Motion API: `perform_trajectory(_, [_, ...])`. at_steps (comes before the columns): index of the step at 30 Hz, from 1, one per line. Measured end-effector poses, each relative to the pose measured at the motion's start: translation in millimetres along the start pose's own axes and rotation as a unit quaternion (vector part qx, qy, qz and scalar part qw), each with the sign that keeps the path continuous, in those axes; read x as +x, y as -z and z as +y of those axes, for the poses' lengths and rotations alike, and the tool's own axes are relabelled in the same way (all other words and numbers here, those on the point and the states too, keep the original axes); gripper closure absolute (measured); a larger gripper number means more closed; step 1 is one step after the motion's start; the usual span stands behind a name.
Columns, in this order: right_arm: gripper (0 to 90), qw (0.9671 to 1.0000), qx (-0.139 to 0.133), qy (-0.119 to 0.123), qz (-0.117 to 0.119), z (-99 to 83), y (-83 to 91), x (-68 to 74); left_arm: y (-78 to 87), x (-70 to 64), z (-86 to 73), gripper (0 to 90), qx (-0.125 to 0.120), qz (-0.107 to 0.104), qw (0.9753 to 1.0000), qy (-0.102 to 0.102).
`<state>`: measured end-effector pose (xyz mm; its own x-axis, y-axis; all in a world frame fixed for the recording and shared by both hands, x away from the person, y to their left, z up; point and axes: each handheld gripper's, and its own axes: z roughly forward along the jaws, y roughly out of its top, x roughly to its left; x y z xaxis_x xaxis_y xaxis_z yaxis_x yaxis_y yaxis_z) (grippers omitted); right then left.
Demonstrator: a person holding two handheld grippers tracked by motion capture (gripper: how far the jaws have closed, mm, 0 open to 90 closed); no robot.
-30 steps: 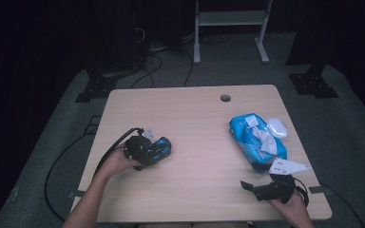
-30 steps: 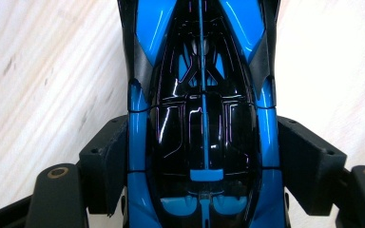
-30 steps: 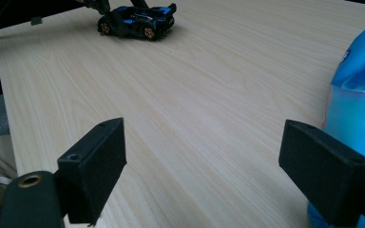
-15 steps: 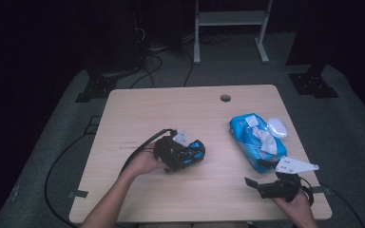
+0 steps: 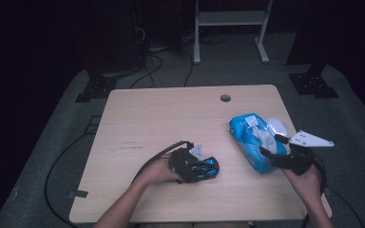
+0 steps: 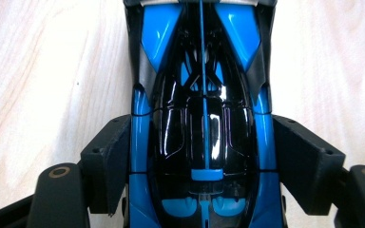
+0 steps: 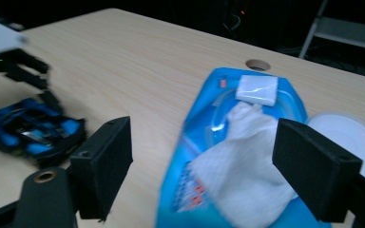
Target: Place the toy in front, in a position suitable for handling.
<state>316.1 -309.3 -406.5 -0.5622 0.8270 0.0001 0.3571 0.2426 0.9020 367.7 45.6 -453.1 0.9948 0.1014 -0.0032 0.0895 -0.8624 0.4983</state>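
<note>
Between the left claw's (image 6: 202,166) jaws, toy car (image 6: 202,95) points lengthwise ahead.

Table (image 5: 171,114) lit from above, surroundings dark; glare on toy car (image 6: 202,128); right gripper view motion-blurred.

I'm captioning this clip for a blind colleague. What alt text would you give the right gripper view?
Two open black jaws of the right gripper frame a blue wet-wipe pack on a wooden table, a white wipe pulled up from its opening. At left, a blue and black toy car sits in the left gripper.
</note>
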Motion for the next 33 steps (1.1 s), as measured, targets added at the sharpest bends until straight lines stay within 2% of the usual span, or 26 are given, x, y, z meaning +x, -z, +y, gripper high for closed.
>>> perform_trajectory(2, [24.2, 0.9999, 0.010, -0.004, -0.010, 1.9, -11.6, -6.2, -0.5, 0.1, -0.7, 26.2, -0.001, -0.001, 1.0000, -0.004])
perform_trajectory(4, [27.4, 0.9996, 0.021, -0.011, -0.013, 3.2, -20.1, -11.6, 1.4, -2.0, -2.7, 21.9, -0.018, -0.001, 0.9998, -0.005])
perform_trajectory(6, [30.6, 0.9990, 0.035, -0.022, -0.019, 4.5, -27.9, -17.3, 6.0, -4.2, -4.8, 16.8, -0.033, 0.011, 0.9994, -0.007])
perform_trajectory(7, [33.8, 0.9986, 0.042, -0.024, -0.023, 4.6, -30.6, -20.1, 8.2, -5.3, -6.3, 14.2, -0.039, 0.018, 0.9991, -0.002])
perform_trajectory(8, [33.8, 0.9986, 0.042, -0.024, -0.023, 4.6, -30.6, -20.1, 8.2, -5.3, -6.3, 10.9, -0.039, 0.018, 0.9991, -0.002])
perform_trajectory(9, [40.4, 0.9969, 0.061, -0.034, -0.036, 4.2, -35.5, -25.1, 10.4, -6.2, -8.6, 8.6, -0.045, 0.025, 0.9986, 0.005])
perform_trajectory(11, [49.9, 0.9947, 0.083, -0.048, -0.037, 3.4, -39.4, -30.3, 19.2, -9.0, -21.2, 7.7, -0.082, 0.035, 0.9956, 0.028])
perform_trajectory(12, [54.7, 0.9942, 0.088, -0.052, -0.032, 2.4, -40.5, -32.4, 21.4, -9.5, -25.1, 6.3, -0.090, 0.037, 0.9946, 0.037])
perform_trajectory(14, [65.4, 0.9934, 0.095, -0.055, -0.033, 1.4, -41.6, -34.0, 27.4, -11.4, -38.4, 5.3, -0.119, 0.044, 0.9902, 0.058])
perform_trajectory(16, [74.4, 0.9934, 0.095, -0.054, -0.032, 1.8, -40.9, -34.5, 31.0, -13.5, -49.8, 5.3, -0.137, 0.054, 0.9862, 0.075])
perform_trajectory(18, [81.8, 0.9940, 0.090, -0.055, -0.028, 4.5, -39.3, -35.0, 32.3, -13.6, -54.2, 5.3, -0.140, 0.057, 0.9853, 0.079])
perform_trajectory(19, [82.8, 0.9940, 0.088, -0.059, -0.024, 6.6, -38.4, -35.6, 34.0, -13.1, -58.5, 5.0, -0.139, 0.060, 0.9843, 0.090])
perform_trajectory(21, [83.6, 0.9943, 0.085, -0.061, -0.022, 8.7, -37.6, -35.8, 35.5, -12.7, -60.1, 2.0, -0.136, 0.067, 0.9844, 0.089])
perform_trajectory(22, [84.8, 0.9956, 0.073, -0.056, -0.019, 17.5, -32.8, -34.7, 38.0, -13.1, -62.9, 2.0, -0.145, 0.067, 0.9830, 0.090])
perform_trajectory(23, [84.9, 0.9964, 0.065, -0.054, -0.016, 21.0, -30.5, -34.0, 39.2, -13.3, -63.9, 2.0, -0.146, 0.059, 0.9830, 0.094])
perform_trajectory(24, [84.9, 0.9964, 0.065, -0.054, -0.016, 21.0, -30.5, -34.0, 39.2, -13.3, -63.9, 2.0, -0.146, 0.059, 0.9830, 0.094])
perform_trajectory(25, [85.2, 0.9981, 0.042, -0.044, -0.010, 34.3, -21.0, -29.1, 40.7, -13.5, -65.9, 2.5, -0.153, 0.046, 0.9826, 0.094])
perform_trajectory(28, [85.2, 0.9997, 0.008, -0.022, -0.002, 53.2, -7.0, -18.3, 42.3, -14.1, -69.7, 5.4, -0.158, 0.041, 0.9811, 0.104])
perform_trajectory(30, [85.2, 0.9997, -0.017, -0.008, 0.017, 66.0, 3.4, -8.0, 42.7, -14.8, -72.5, 5.4, -0.156, 0.046, 0.9815, 0.100])
perform_trajectory(33, [85.0, 0.9980, -0.030, 0.019, 0.052, 77.5, 14.1, 15.8, 41.9, -15.3, -75.1, 5.4, -0.154, 0.043, 0.9822, 0.099])
